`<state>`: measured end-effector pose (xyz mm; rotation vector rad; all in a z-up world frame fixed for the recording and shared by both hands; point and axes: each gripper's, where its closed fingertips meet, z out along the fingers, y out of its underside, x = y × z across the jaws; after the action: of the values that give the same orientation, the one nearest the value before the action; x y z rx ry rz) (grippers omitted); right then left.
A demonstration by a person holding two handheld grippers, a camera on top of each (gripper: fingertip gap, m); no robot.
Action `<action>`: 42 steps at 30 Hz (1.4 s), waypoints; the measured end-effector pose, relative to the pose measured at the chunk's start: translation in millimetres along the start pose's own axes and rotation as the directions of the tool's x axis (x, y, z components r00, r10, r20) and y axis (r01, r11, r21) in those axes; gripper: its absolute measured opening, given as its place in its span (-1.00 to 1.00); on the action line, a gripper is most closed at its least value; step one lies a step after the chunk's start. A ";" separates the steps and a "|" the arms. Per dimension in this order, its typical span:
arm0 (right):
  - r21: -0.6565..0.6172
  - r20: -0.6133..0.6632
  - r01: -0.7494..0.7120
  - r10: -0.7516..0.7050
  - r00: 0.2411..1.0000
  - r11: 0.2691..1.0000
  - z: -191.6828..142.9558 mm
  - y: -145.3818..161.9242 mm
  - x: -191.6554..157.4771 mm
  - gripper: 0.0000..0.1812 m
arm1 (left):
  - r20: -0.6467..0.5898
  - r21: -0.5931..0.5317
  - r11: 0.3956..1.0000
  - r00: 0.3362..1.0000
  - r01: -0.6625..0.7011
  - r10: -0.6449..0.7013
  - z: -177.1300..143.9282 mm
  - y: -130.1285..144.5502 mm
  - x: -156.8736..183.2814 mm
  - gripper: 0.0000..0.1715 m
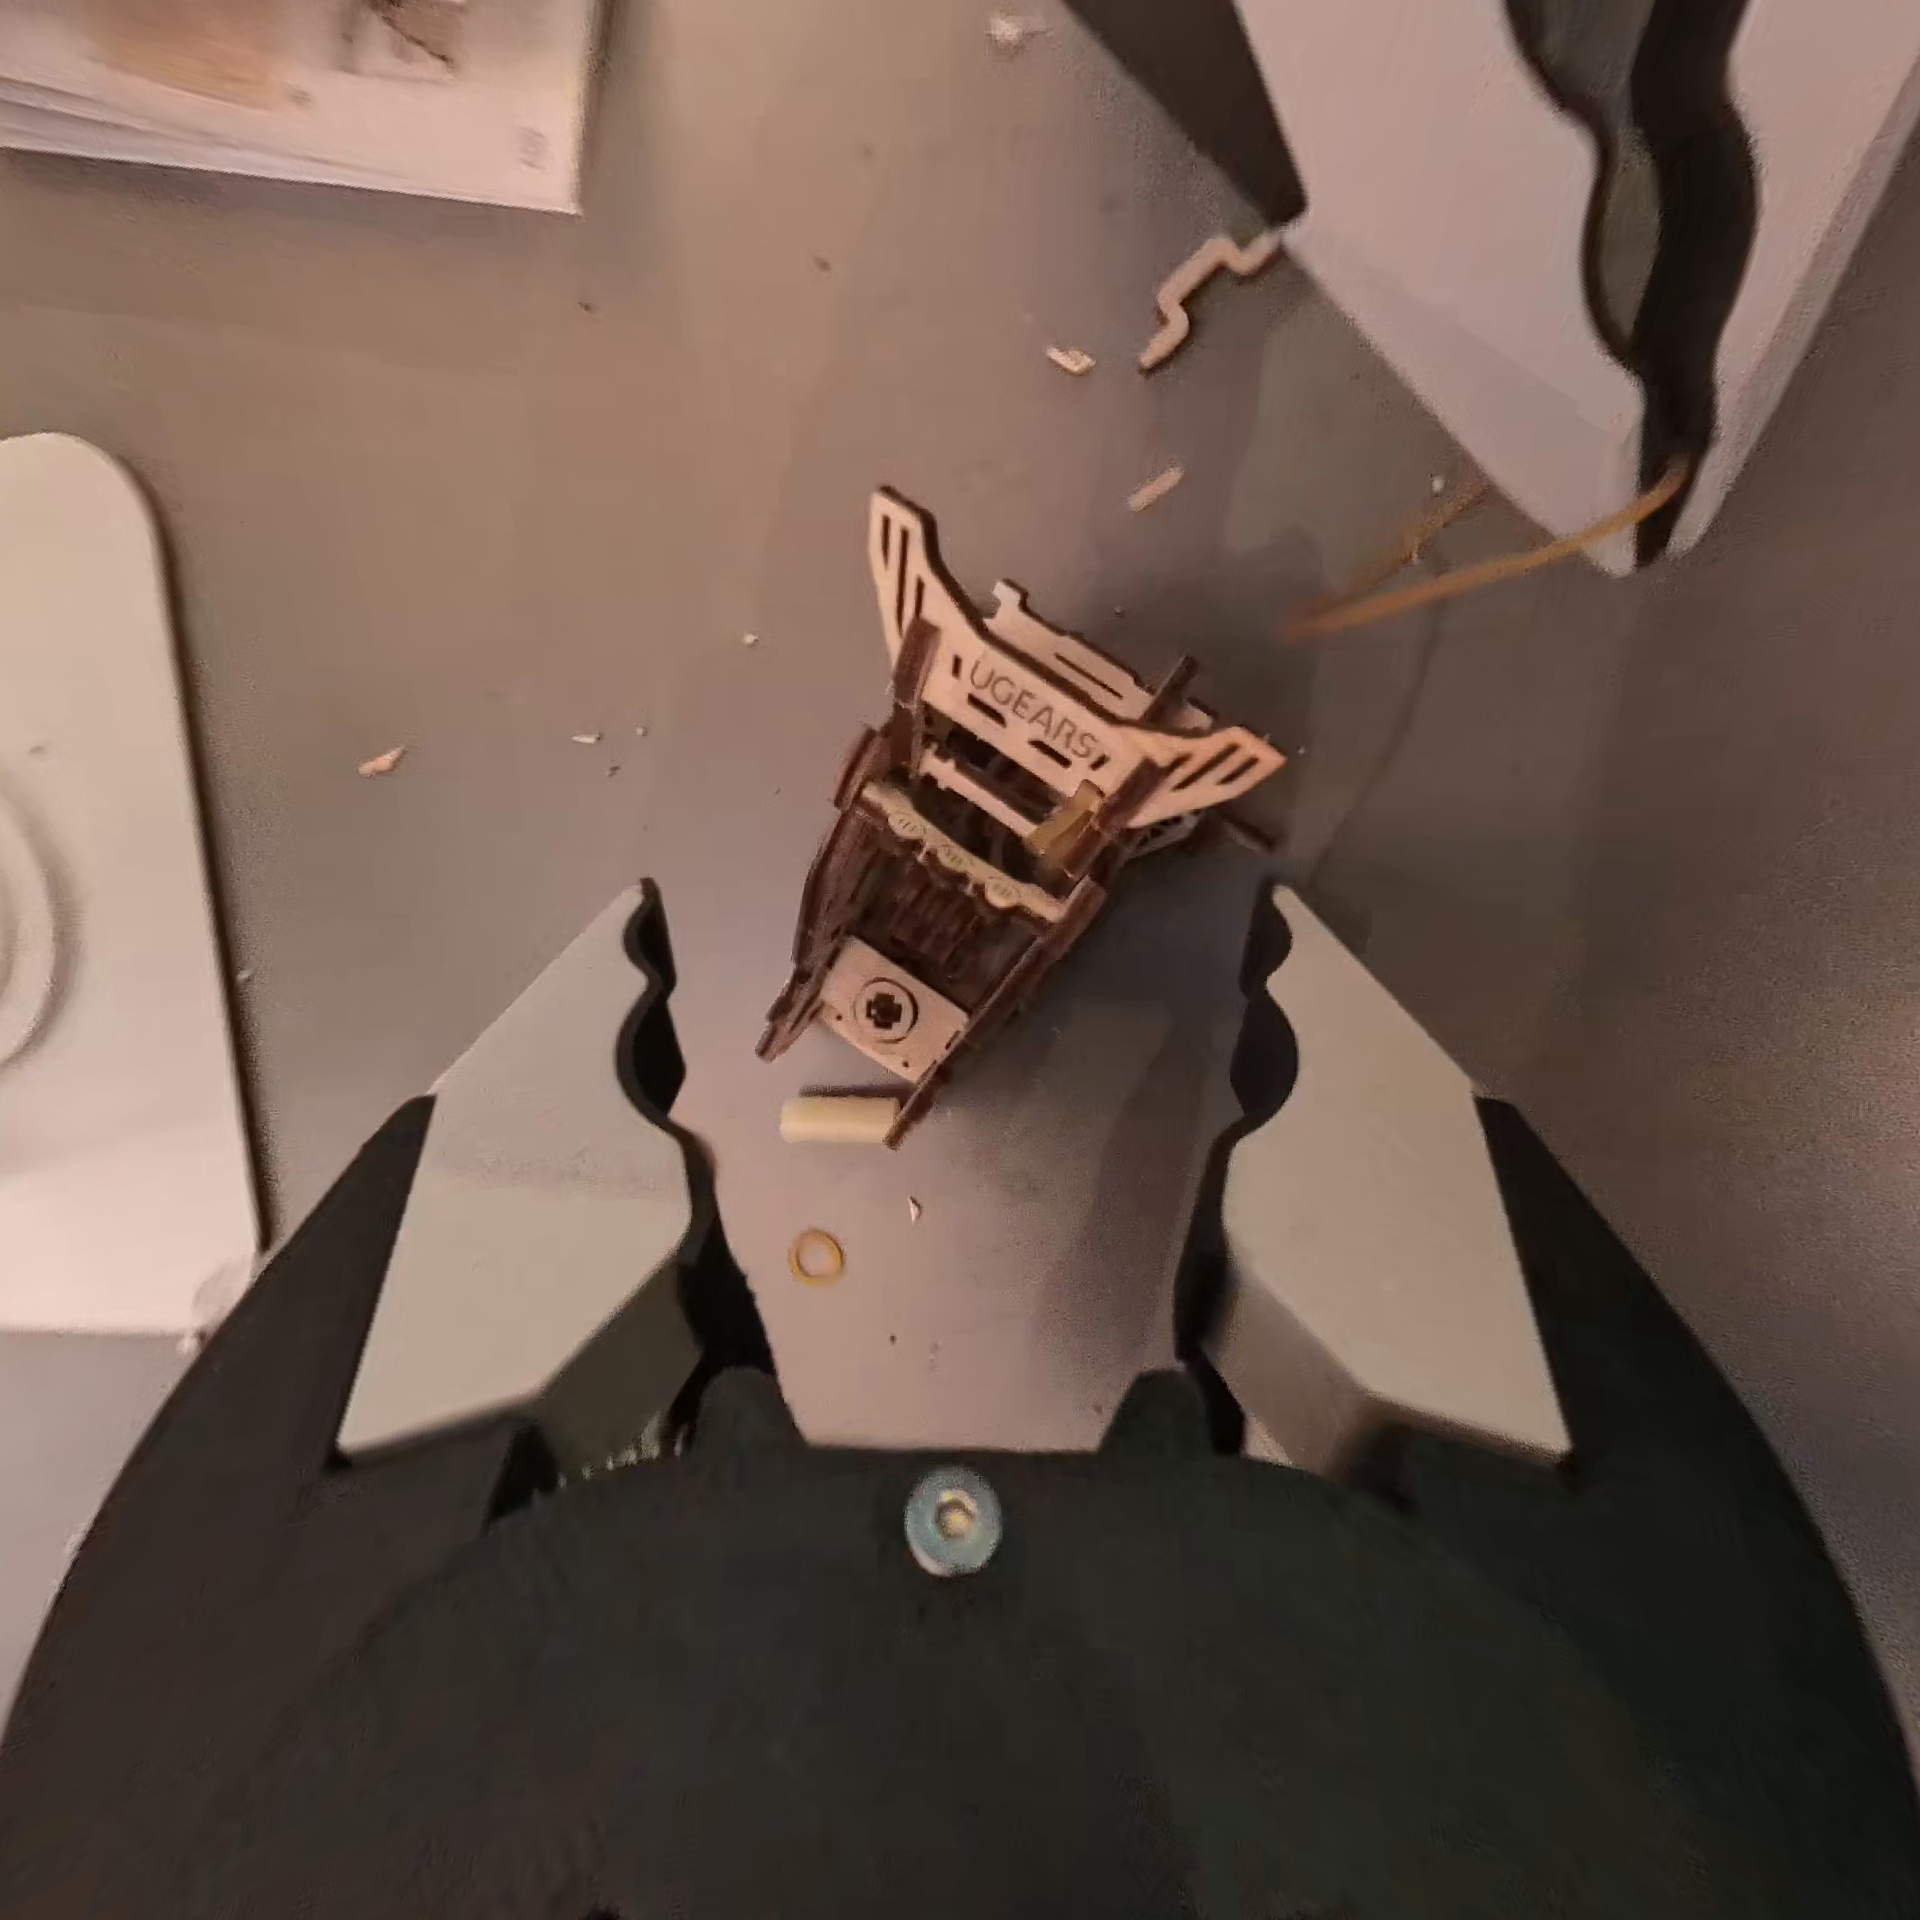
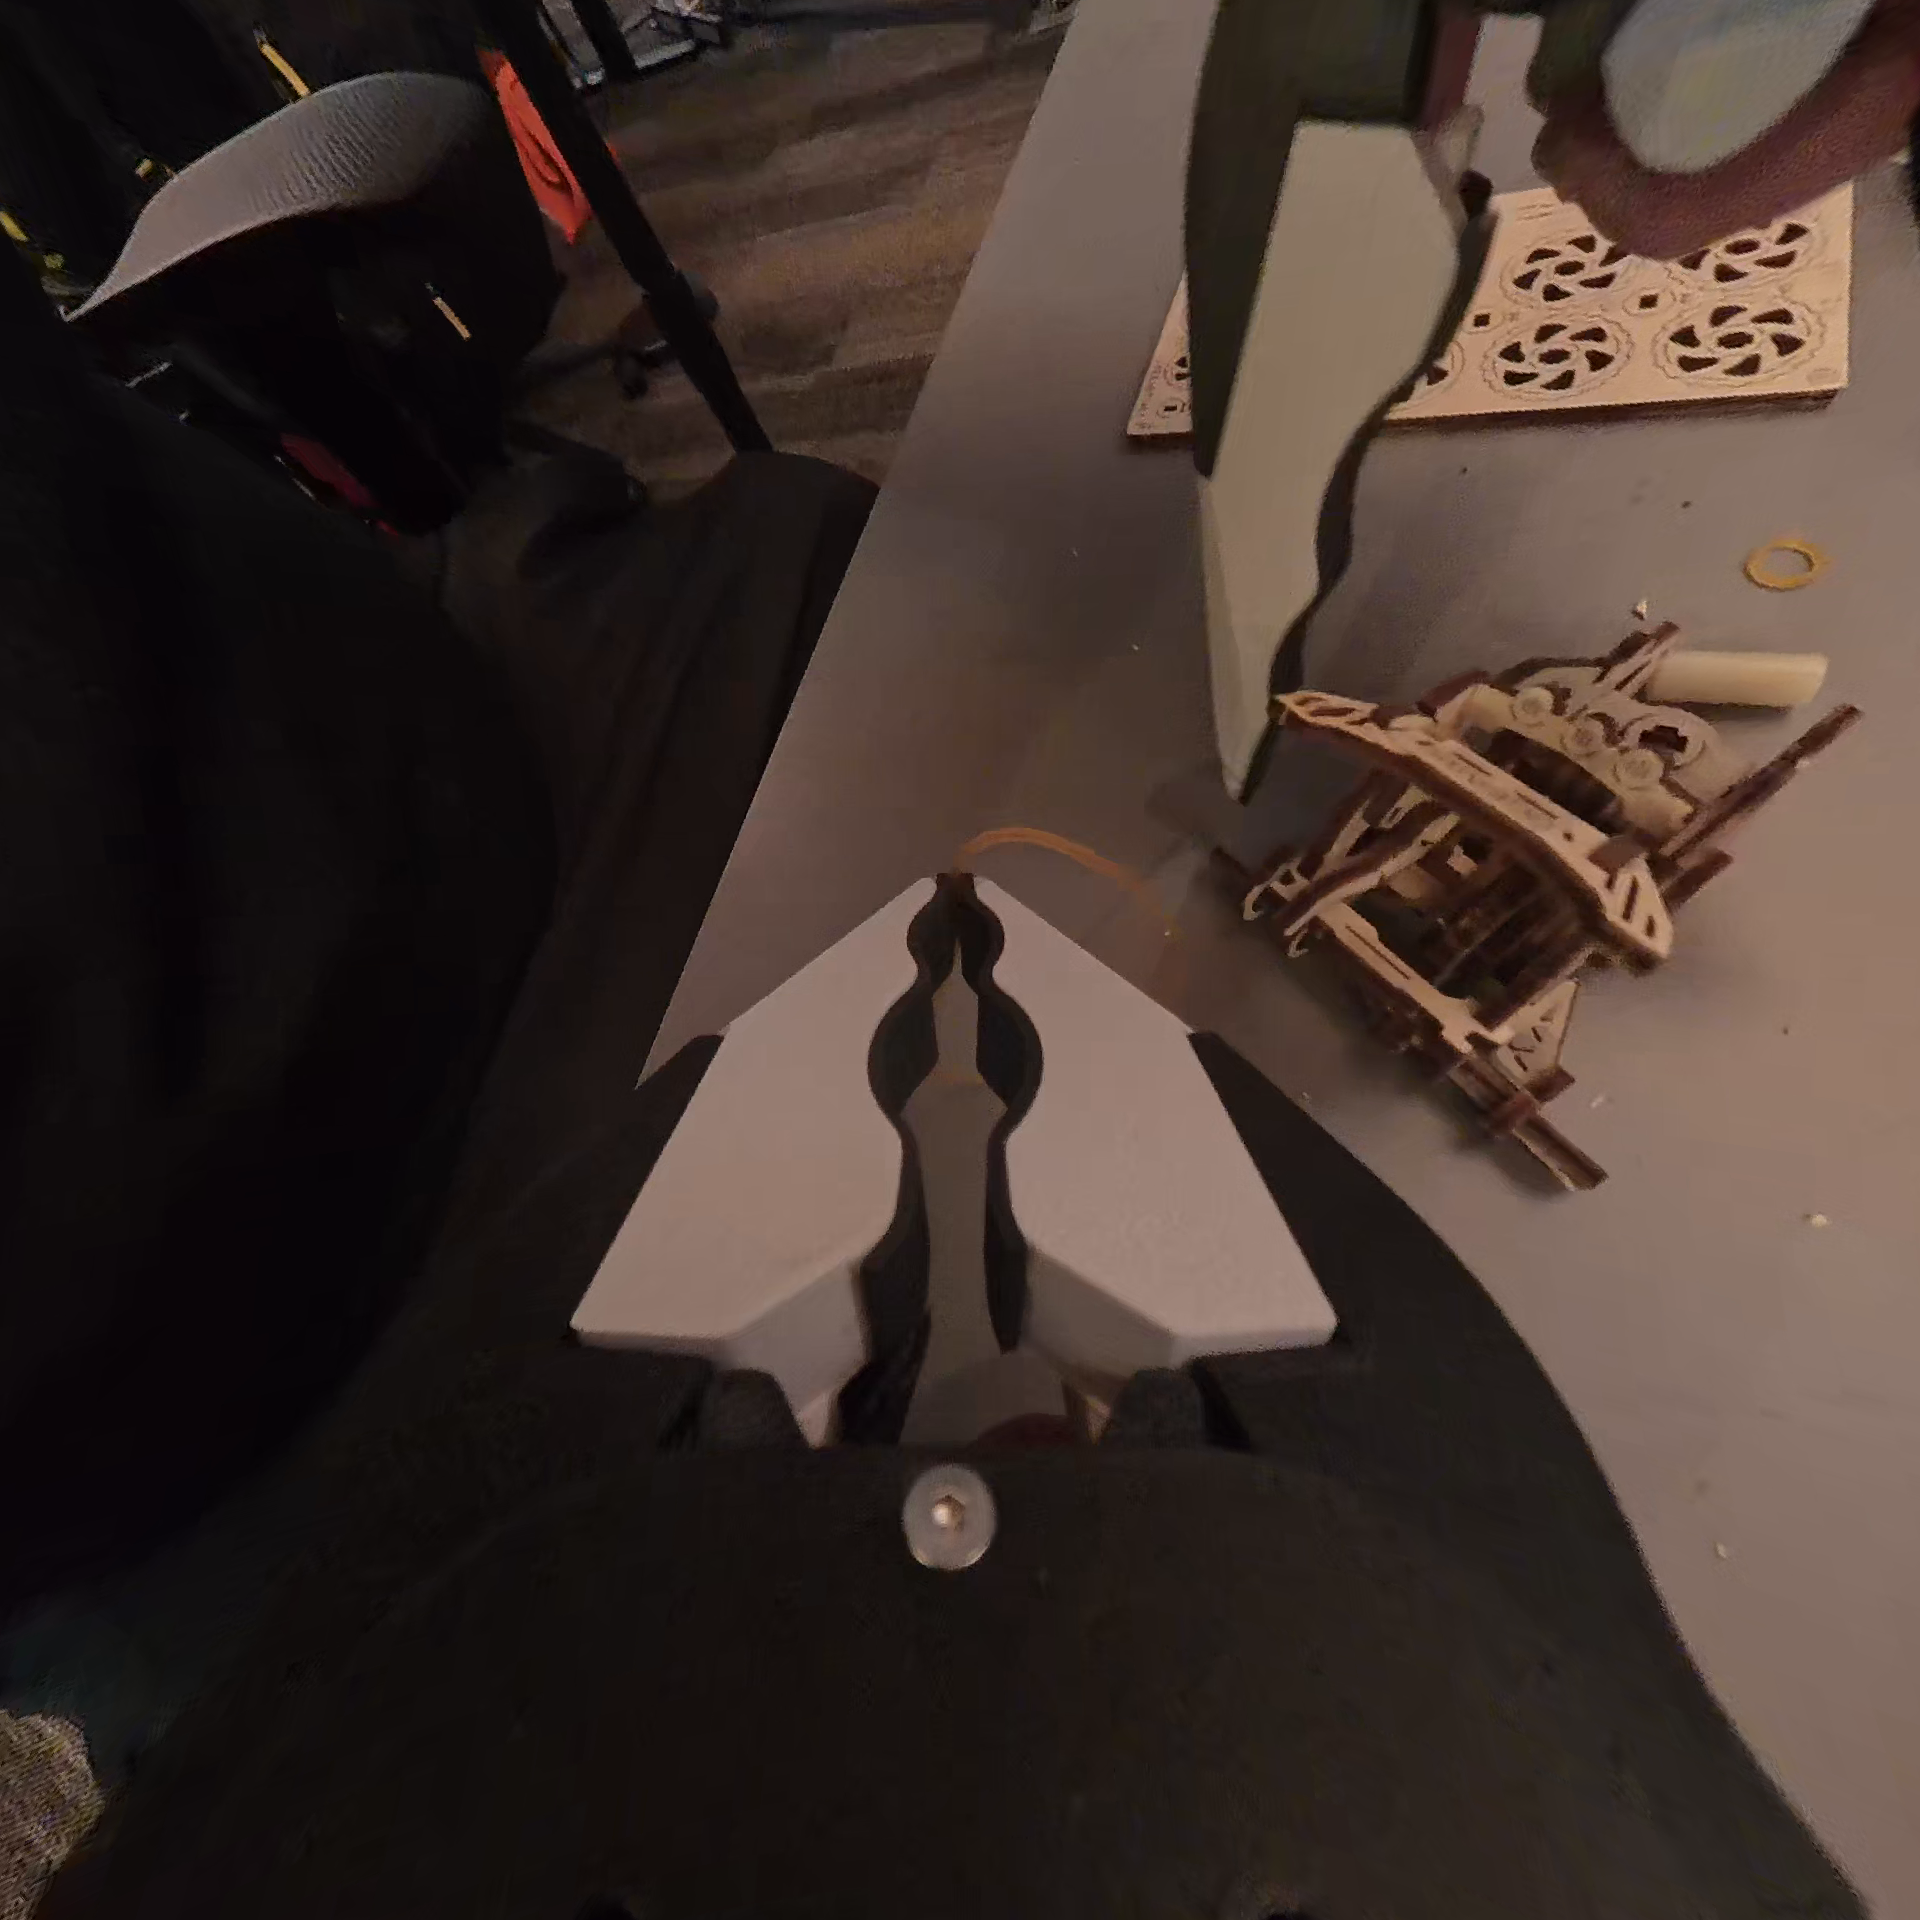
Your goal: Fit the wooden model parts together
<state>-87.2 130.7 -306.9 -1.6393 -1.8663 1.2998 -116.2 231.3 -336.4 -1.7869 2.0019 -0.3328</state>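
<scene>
The half-built wooden model lies tilted on the grey table; it also shows in the right wrist view. My left gripper is open and empty, hovering with its fingers either side of the model's near end. A finger of it hangs just above the model's corner in the right wrist view. My right gripper is shut on a thin tan rubber band, off to the model's side near the table edge. It also shows in the left wrist view, the band trailing from its tip.
A short white cylinder and a small rubber ring lie by the model. A wooden part sheet with wheel cut-outs lies behind. A booklet, a white object, a wood scrap. Table edge, chair beyond.
</scene>
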 end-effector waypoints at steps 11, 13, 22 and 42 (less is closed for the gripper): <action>-0.016 -0.037 0.046 -0.047 0.998 0.999 -33.5 -8.3 4.0 -1.00 | -0.151 0.122 0.982 0.981 0.142 -0.124 15.0 -25.8 11.3 -0.43; -0.014 -0.047 0.059 -0.059 0.997 0.998 -44.5 -9.8 7.4 -1.00 | -0.145 0.145 0.969 0.973 0.201 -0.180 12.3 -32.1 10.8 -0.43; 0.046 -0.165 0.053 -0.045 0.985 0.998 -96.5 -29.0 30.0 -1.00 | -0.151 0.249 0.920 0.951 0.302 -0.271 -15.9 -67.0 13.9 -0.43; 0.017 -0.366 -0.039 0.042 0.930 0.999 -123.9 -36.0 53.6 -1.00 | -0.126 0.365 0.897 0.967 0.251 -0.220 -46.5 -104.9 25.0 -0.43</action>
<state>-31.2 232.7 -229.6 -1.7799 -1.6060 0.9327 -47.5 187.2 -252.0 -1.7820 1.6284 -0.8227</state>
